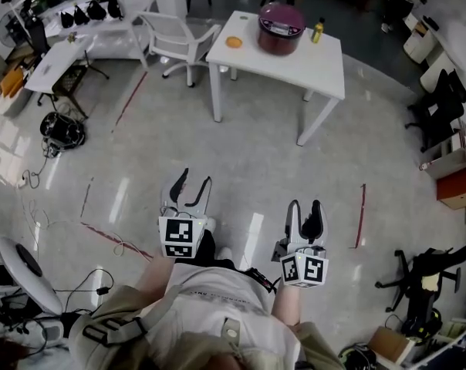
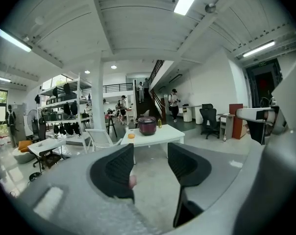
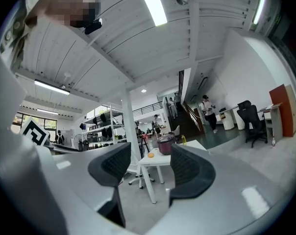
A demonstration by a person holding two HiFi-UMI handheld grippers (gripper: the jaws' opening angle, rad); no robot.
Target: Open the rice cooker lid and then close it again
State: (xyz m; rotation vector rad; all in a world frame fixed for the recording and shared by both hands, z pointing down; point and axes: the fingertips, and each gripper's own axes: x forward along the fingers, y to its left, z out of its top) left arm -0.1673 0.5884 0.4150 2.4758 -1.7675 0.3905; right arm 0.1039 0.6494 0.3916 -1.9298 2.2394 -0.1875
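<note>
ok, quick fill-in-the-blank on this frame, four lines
The rice cooker stands on a white ___.
Its lid is ___.
In the head view, the orange lies to the cooker's ___.
The left gripper and right gripper both hold ___.
Missing: table; closed; left; nothing.

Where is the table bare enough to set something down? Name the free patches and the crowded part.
Free: the near strip of the white table, between the rice cooker and the near edge, running to the right corner in front of the bottle. Crowded: the far side, where the orange, cooker and bottle sit in a row.
</note>
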